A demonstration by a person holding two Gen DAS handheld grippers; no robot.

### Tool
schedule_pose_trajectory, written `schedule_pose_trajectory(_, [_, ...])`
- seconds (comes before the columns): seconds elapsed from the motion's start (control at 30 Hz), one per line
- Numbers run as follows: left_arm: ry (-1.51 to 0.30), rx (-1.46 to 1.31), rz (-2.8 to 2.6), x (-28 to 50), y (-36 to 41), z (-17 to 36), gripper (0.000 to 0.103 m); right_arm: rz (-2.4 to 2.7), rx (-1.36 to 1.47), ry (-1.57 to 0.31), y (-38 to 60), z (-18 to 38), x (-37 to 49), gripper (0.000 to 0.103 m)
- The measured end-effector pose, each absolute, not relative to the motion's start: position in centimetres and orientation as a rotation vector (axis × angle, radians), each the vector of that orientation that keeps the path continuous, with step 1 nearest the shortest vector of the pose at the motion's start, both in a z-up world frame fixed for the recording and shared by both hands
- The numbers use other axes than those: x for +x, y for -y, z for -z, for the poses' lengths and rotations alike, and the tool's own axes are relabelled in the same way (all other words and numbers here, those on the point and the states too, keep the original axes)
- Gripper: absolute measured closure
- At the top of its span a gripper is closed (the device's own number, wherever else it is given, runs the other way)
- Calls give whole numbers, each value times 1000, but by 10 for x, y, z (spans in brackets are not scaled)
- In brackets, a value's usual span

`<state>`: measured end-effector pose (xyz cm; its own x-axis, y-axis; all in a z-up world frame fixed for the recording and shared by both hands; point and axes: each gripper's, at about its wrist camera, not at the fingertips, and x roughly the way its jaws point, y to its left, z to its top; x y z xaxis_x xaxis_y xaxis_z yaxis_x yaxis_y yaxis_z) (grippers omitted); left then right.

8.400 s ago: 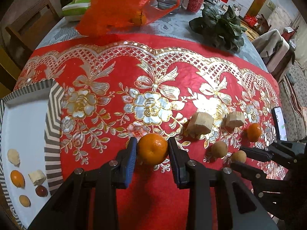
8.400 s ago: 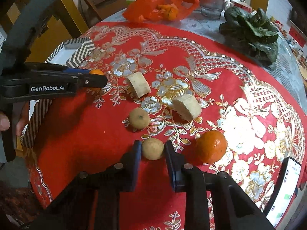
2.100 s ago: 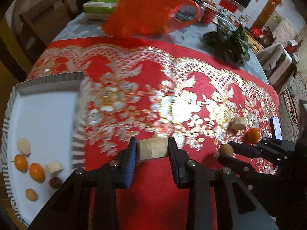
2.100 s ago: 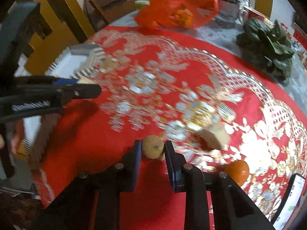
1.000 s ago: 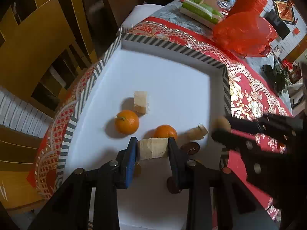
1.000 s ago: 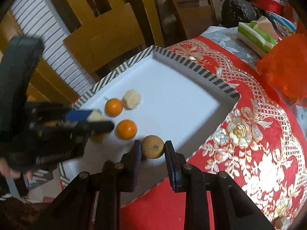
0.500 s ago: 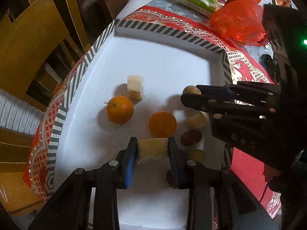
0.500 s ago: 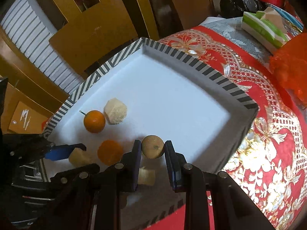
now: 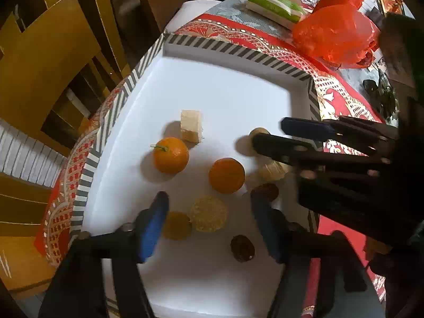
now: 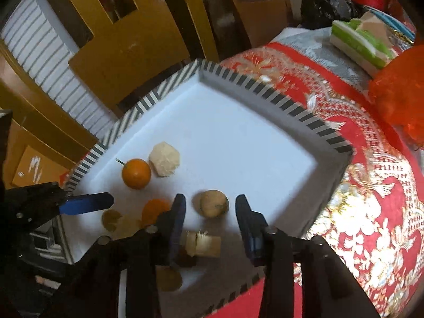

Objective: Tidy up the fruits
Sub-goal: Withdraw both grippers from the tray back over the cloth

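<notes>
A white tray (image 9: 225, 90) with a striped rim (image 10: 267, 90) holds several fruits. My left gripper (image 9: 209, 225) is open above it; a pale yellow sugarcane piece (image 9: 208, 214) lies free on the tray between its fingers. My right gripper (image 10: 210, 221) is open too; a round tan fruit (image 10: 214, 203) lies free between its fingers. Two oranges (image 9: 171, 155) (image 9: 226, 175), a pale cut block (image 9: 191, 125), another cane piece (image 10: 203, 243) and small brown fruits (image 9: 241, 248) lie near. In the left wrist view the right gripper (image 9: 275, 137) reaches in from the right.
The tray sits at the edge of a red and gold tablecloth (image 10: 371, 206). Yellow wooden chairs (image 9: 45, 61) stand just beyond the tray. An orange plastic bag (image 9: 334, 34) and a green and white pack (image 10: 360, 45) lie farther along the table.
Both grippers have opened. The left one let go of the sugarcane piece and the right one let go of the tan fruit; both now lie on the tray.
</notes>
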<state>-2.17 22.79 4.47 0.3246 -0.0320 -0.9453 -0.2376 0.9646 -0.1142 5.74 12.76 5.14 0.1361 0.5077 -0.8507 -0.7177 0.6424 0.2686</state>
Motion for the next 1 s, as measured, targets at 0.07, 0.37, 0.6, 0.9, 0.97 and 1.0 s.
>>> schedule_pose_trajectory(0.07, [-1229, -260, -145, -22, -228, -49, 31, -894, -215, -1105, -117, -61, 53, 53])
schedule_pose_trajectory(0.37, [-1181, -206, -148, -21, -203, -74, 27, -810, -127, -1044, -49, -91, 40, 41])
schedule_pose_trajectory(0.6, [-1158, -161, -70, -8, -152, -87, 26, -705, -87, -1056, 19, -92, 36, 39])
schedule_pose_trajectory(0.9, [-1171, -106, 62, 13, -66, -86, 25, -542, -8, -1083, 127, -87, 23, 36])
schedule_pose_trajectory(0.97, [-1174, -91, 84, 16, -49, -83, 25, -508, 8, -1092, 150, -85, 20, 36])
schedule_pose_trajectory(1.0, [-1177, -84, 99, 18, -38, -81, 25, -495, 14, -1097, 158, -83, 19, 36])
